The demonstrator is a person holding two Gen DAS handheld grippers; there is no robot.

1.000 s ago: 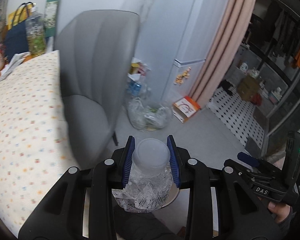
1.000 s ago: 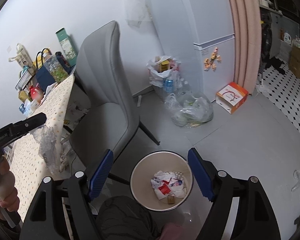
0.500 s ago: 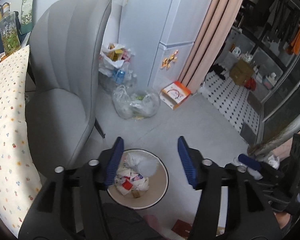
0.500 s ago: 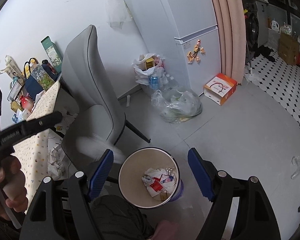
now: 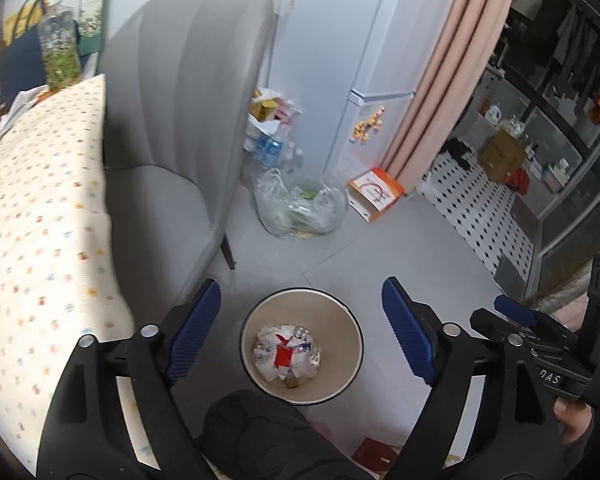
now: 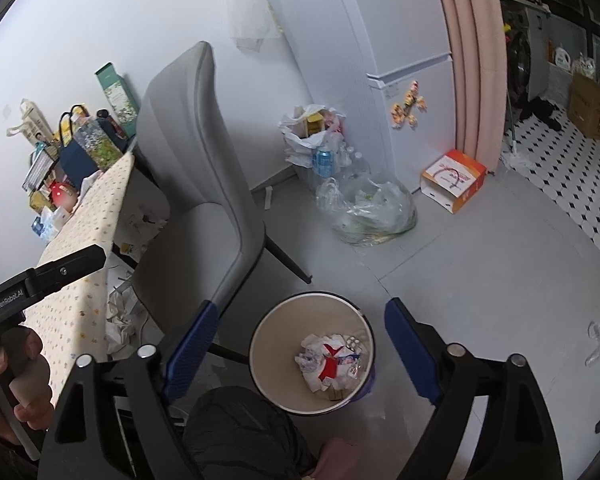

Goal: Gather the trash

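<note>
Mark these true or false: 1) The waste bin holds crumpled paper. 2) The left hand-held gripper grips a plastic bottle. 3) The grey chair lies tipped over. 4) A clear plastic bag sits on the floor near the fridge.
1) True: crumpled paper lies in the waste bin.
2) False: the left hand-held gripper is opening, nothing between its jaws.
3) False: the grey chair stands upright.
4) True: the clear plastic bag sits by the fridge.
</note>
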